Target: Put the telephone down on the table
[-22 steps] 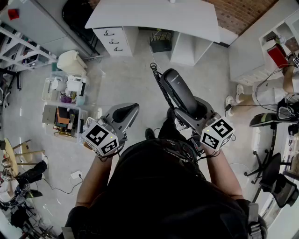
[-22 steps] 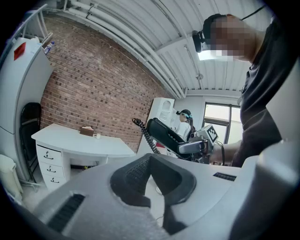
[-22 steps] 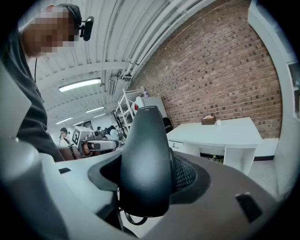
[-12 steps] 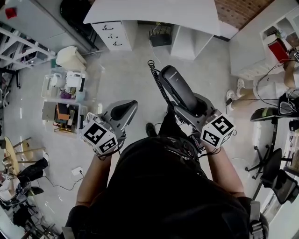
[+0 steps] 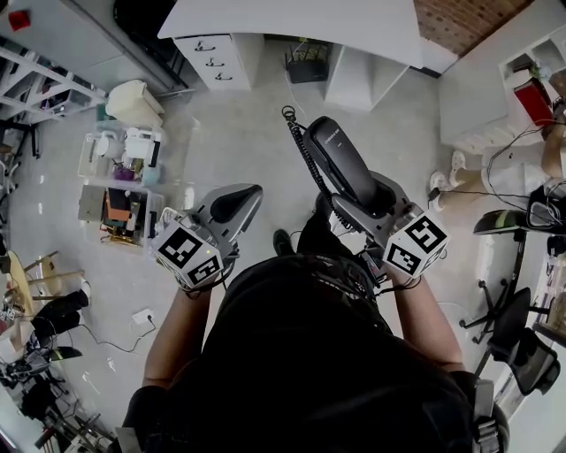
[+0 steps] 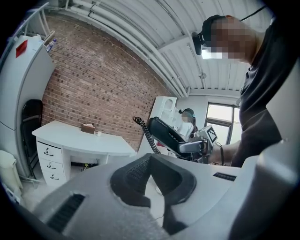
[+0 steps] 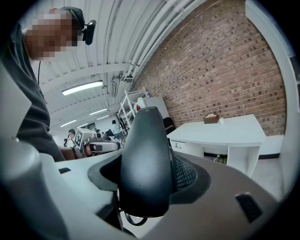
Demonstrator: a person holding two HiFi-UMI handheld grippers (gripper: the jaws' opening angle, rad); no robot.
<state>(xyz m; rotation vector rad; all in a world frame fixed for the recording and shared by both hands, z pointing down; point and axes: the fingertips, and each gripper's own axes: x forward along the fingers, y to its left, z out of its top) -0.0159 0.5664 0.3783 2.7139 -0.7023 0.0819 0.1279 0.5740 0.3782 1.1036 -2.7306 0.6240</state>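
1. Since a moment ago, our right gripper [image 5: 370, 202] has edged slightly toward the white desk [image 5: 292, 26]. Its jaws stay wide, clamped on the black telephone handset [image 5: 340, 164], which we hold in the air.
2. Our left gripper [image 5: 232, 205] is closed on nothing.
3. We see the coiled cord [image 5: 301, 150] running along the handset's left side.
4. Storage bins [image 5: 124, 168] sit to our left and office chairs [image 5: 513, 327] to our right. Bare floor [image 5: 256, 133] lies open between us and the desk's front edge.
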